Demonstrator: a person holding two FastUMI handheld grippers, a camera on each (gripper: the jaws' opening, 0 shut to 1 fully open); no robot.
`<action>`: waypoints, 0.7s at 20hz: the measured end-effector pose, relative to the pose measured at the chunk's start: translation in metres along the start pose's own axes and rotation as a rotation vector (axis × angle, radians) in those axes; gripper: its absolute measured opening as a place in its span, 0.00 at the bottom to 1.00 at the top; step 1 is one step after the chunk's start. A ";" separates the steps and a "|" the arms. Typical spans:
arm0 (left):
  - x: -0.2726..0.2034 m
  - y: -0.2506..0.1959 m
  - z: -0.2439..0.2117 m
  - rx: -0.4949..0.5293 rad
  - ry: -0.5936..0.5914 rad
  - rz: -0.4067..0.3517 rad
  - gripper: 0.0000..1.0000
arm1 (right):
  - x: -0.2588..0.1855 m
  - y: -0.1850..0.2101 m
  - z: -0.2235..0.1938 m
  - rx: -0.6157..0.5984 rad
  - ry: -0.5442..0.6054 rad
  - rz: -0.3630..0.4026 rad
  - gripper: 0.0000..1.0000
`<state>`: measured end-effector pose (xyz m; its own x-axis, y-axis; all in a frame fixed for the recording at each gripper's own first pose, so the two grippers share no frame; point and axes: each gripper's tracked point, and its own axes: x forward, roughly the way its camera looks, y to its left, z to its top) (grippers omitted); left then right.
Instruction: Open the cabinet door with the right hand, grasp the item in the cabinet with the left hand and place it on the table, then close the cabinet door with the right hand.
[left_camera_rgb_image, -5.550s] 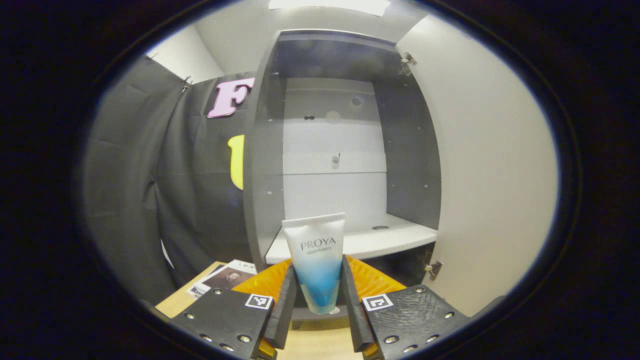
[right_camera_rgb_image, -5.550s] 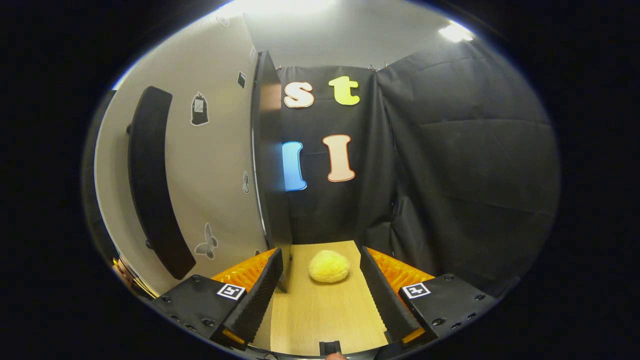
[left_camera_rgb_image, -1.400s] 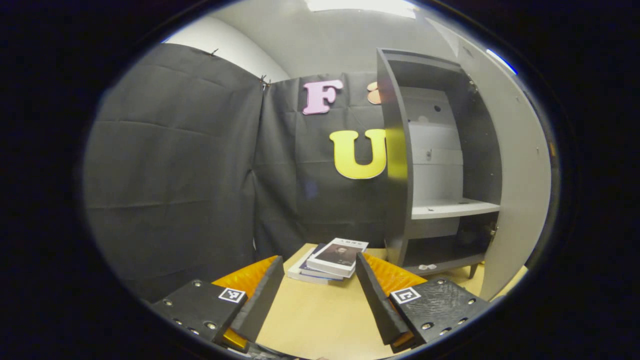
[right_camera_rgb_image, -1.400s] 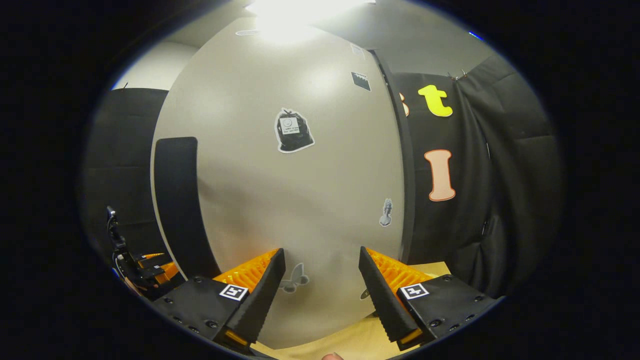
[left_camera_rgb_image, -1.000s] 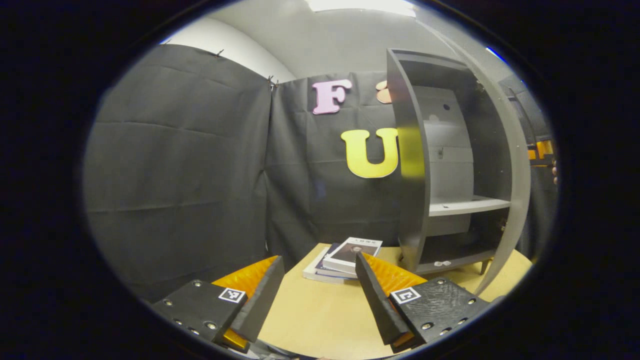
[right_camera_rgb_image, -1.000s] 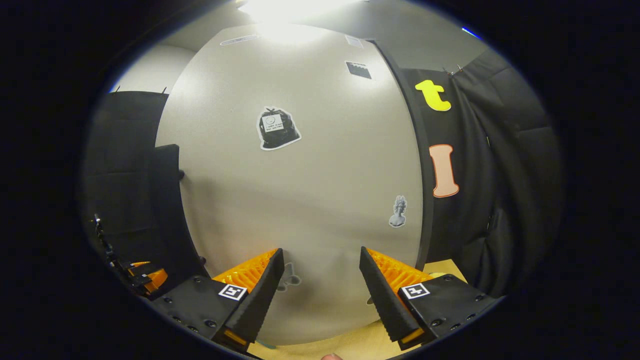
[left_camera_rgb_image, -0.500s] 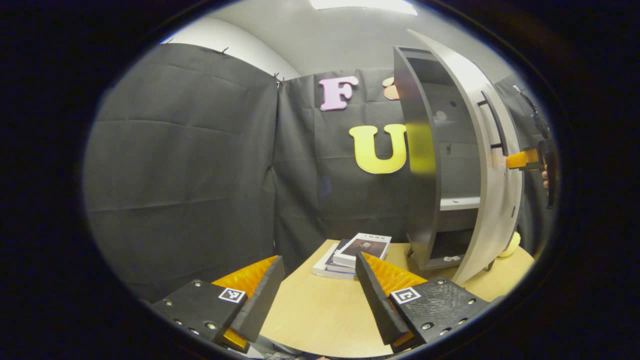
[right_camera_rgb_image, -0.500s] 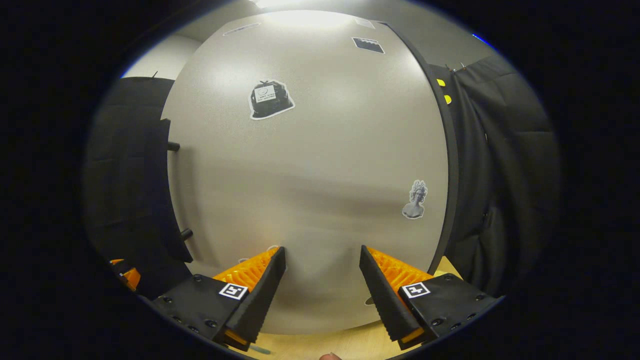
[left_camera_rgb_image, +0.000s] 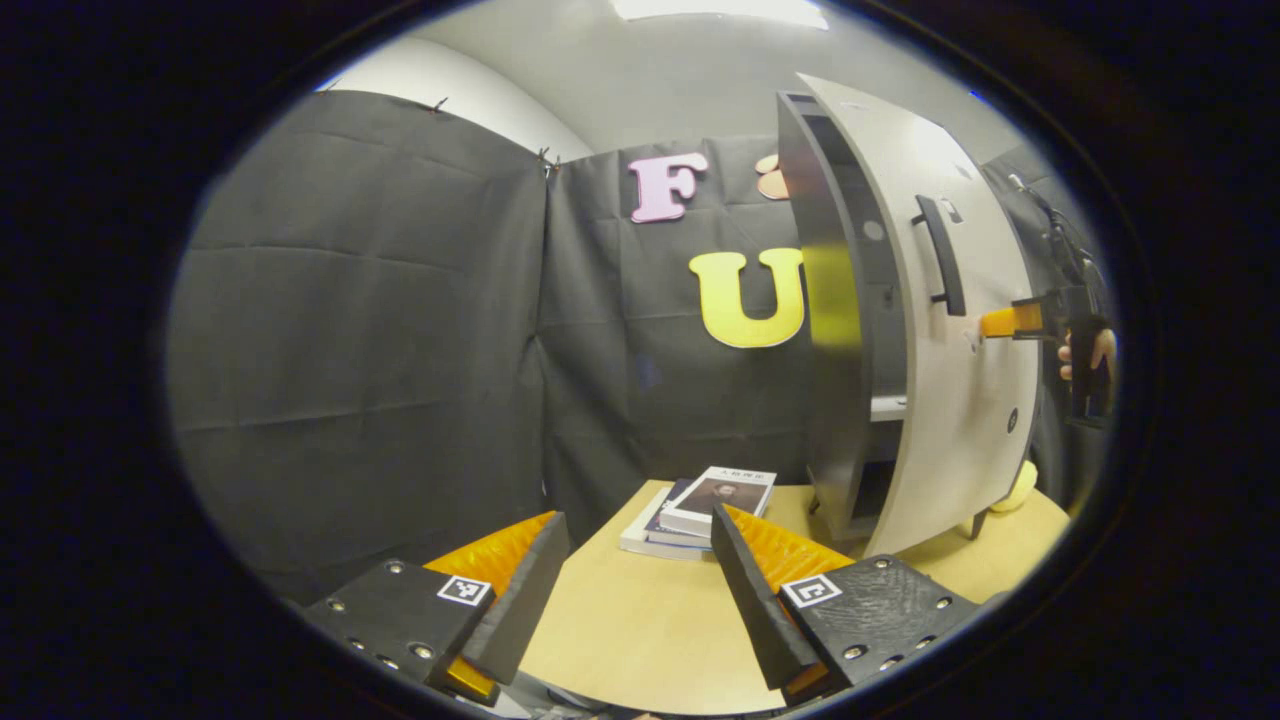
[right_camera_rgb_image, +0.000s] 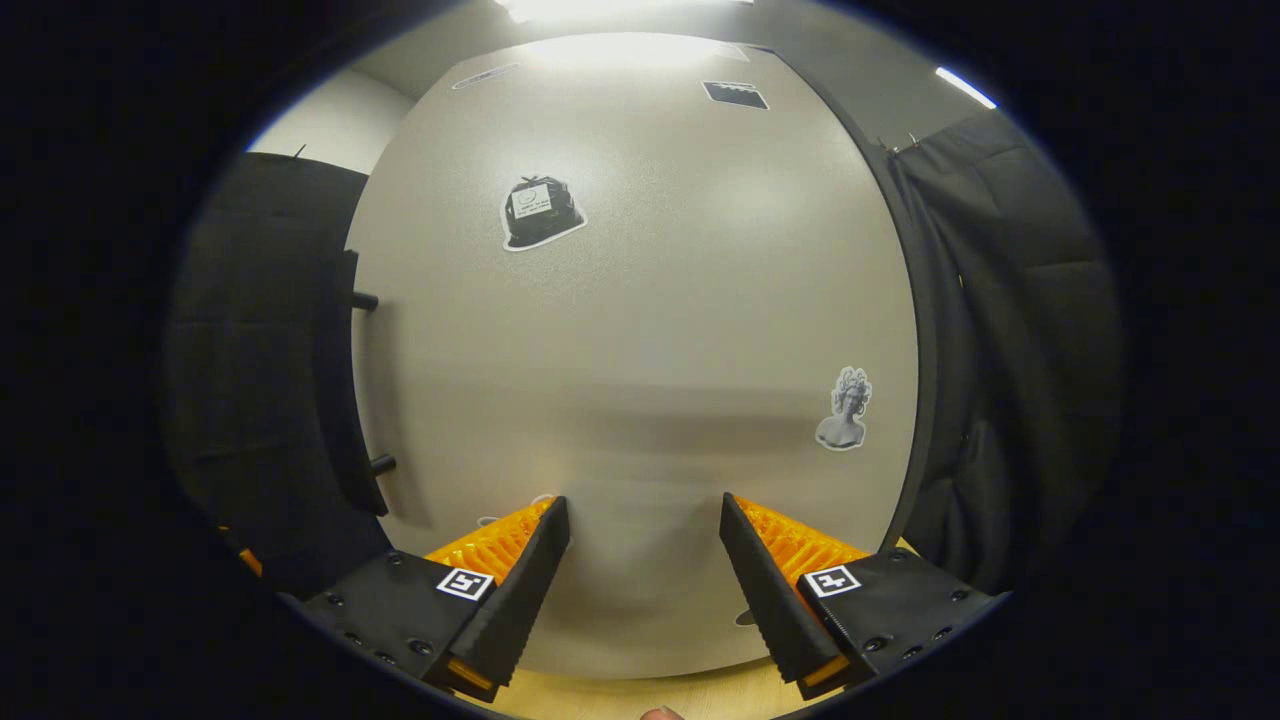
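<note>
A light wooden table (left_camera_rgb_image: 640, 630) spreads out in the left gripper view, its pale grain running toward the black cloth wall. At the far edge sits a small stack of books (left_camera_rgb_image: 697, 497), the top one lying flat with a dark portrait cover facing up, slightly skewed over the ones beneath. Just to their right the cabinet (left_camera_rgb_image: 840, 330) stands on the tabletop on short legs, and a yellow, rounded object (left_camera_rgb_image: 1020, 487) rests on the wood beside its right side, partly hidden by the door; what it is cannot be told. In the right gripper view a thin strip of the same table (right_camera_rgb_image: 640, 695) shows at the bottom.
</note>
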<state>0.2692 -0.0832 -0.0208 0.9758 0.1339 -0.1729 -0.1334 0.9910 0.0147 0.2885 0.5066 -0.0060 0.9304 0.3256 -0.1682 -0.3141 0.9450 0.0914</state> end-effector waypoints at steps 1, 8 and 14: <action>0.001 -0.003 0.001 -0.005 0.000 -0.006 0.87 | -0.001 0.001 -0.001 0.005 0.004 0.010 0.97; 0.008 -0.018 0.017 0.013 -0.037 -0.053 0.87 | -0.055 -0.019 0.015 -0.056 -0.052 0.048 0.98; 0.012 -0.046 0.029 -0.008 -0.076 -0.124 0.88 | -0.113 -0.074 0.037 -0.064 -0.143 -0.007 0.98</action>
<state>0.2916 -0.1267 0.0048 0.9951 0.0114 -0.0979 -0.0125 0.9999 -0.0101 0.2139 0.3993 0.0429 0.9486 0.3154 -0.0262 -0.3147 0.9488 0.0270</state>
